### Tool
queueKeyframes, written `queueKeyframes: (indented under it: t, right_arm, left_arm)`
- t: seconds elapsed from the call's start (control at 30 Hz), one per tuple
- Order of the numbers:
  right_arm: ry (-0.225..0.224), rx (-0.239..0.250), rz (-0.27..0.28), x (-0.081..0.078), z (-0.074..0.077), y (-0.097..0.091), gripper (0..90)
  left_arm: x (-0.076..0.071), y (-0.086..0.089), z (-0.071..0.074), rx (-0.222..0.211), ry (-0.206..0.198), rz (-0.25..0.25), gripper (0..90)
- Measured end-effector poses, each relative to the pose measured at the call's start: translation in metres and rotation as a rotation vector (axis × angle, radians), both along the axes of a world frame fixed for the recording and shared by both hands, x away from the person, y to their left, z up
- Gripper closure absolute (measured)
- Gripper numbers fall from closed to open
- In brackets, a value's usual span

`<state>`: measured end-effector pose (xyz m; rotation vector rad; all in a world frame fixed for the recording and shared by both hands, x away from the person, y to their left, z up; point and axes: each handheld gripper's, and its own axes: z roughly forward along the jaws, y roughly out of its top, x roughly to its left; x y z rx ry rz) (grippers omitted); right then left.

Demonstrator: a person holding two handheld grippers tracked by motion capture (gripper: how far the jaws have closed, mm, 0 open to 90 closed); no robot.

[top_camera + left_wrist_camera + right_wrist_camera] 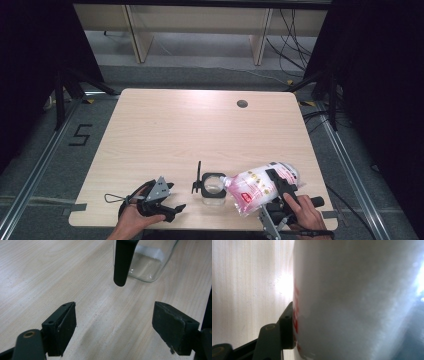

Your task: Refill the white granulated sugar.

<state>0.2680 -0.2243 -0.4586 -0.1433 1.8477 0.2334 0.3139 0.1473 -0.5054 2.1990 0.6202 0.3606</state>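
The right gripper (pixel 276 186) clamps a white bag (pixel 257 186) with red print, tilted so its narrow end hangs over the mouth of a clear glass jar (pixel 213 187) near the front edge of the tabletop (pixel 200 130). The left gripper (pixel 167 200) rests low just left of the jar, jaws wide apart with nothing between them.

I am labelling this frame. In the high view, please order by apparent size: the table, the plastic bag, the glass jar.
1. table, by far the largest.
2. plastic bag, tilted toward the jar.
3. glass jar, the smallest, clearly smaller than the bag.
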Motion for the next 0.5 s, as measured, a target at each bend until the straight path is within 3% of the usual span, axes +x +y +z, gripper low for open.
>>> queueKeyframes:
  t: [0.03,0.07,0.13,0.2,0.23,0.3,0.33,0.5]
  right_arm:
    - [-0.009,-0.009,0.009,0.0007,0.0005,0.0005,41.7]
    - [-0.035,-0.059,0.028,0.0012,0.0046,0.0016,41.7]
    - [-0.029,-0.079,0.037,0.0019,0.0047,0.0024,41.7]
    - [-0.014,-0.055,0.019,0.0012,0.0015,0.0026,41.7]
    - [-0.014,-0.063,0.021,0.0013,0.001,0.0031,41.8]
    - [-0.043,-0.128,0.056,0.003,0.0046,0.0048,41.8]
    - [-0.036,-0.12,0.044,0.0025,0.004,0.0048,41.8]
    - [-0.053,-0.147,0.058,0.005,0.0055,0.0053,41.9]
  left_arm:
    - [-0.0001,0.0003,0.0001,0.006,0.005,0.001,19.1]
    - [-0.0007,-0.0004,-0.0005,-0.005,0.011,0.008,19.2]
    - [-0.0017,-0.0012,-0.0012,-0.021,0.025,0.016,19.2]
    - [-0.0016,-0.0011,-0.0011,-0.02,0.025,0.017,19.1]
    - [-0.0016,-0.001,-0.0009,-0.019,0.022,0.015,19.2]
    - [-0.0003,0.0,-0.0002,-0.002,0.004,0.005,19.2]
    - [-0.0016,-0.0008,-0.0008,-0.018,0.024,0.016,19.2]
    - [-0.0014,-0.0009,-0.0009,-0.019,0.023,0.016,19.2]
